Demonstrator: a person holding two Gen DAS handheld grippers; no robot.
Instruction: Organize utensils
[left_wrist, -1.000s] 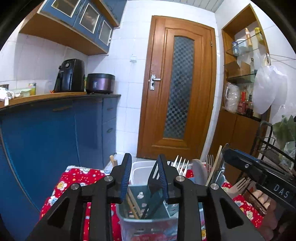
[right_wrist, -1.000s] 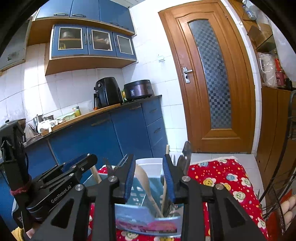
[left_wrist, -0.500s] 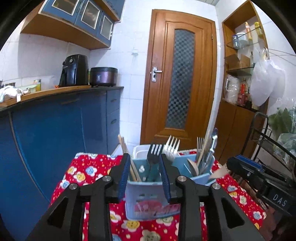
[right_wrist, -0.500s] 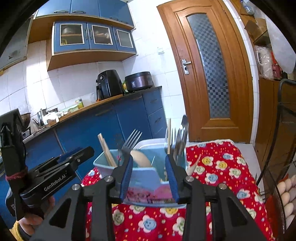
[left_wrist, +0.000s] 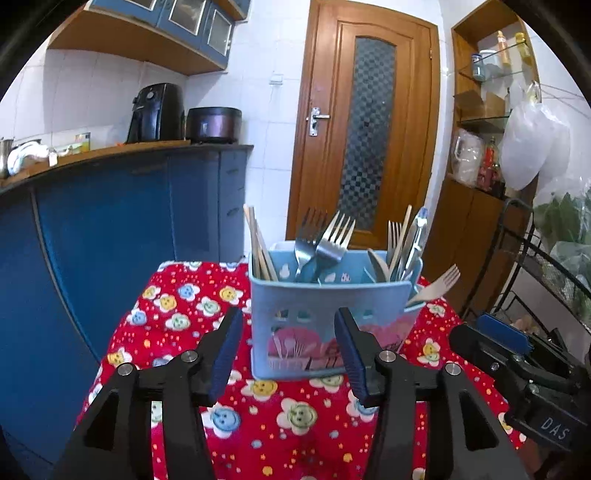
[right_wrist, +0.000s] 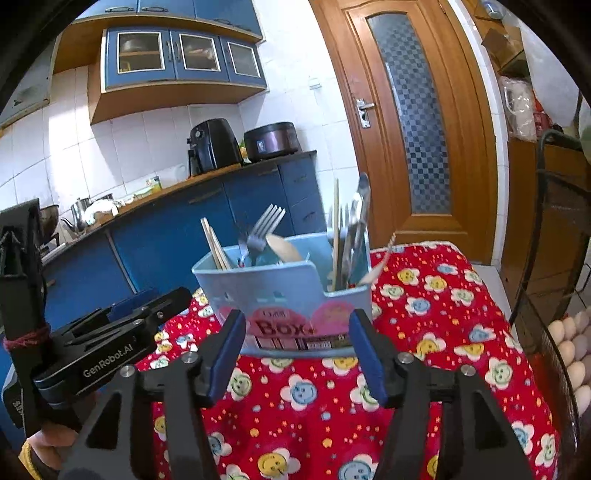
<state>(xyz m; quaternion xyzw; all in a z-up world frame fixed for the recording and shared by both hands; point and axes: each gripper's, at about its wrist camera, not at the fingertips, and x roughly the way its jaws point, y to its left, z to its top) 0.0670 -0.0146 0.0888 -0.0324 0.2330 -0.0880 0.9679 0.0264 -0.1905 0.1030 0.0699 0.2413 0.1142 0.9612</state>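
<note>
Both claws spreading, empty — left claw (left_wrist: 288, 347) and right claw (right_wrist: 297, 345) flank the utensil caddy (left_wrist: 328, 314); one nudge could tip it — top-heavy.

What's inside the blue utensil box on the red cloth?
The blue utensil box holds forks, wooden chopsticks and more metal cutlery at its right end; its wall hides their lower parts.

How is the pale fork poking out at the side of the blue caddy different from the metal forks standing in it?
The pale fork is cream, looks wooden or plastic, and leans outward at the blue caddy's right corner. The metal forks are shiny grey and stand nearly upright in the middle section, reaching higher. All have their tines up.
</note>
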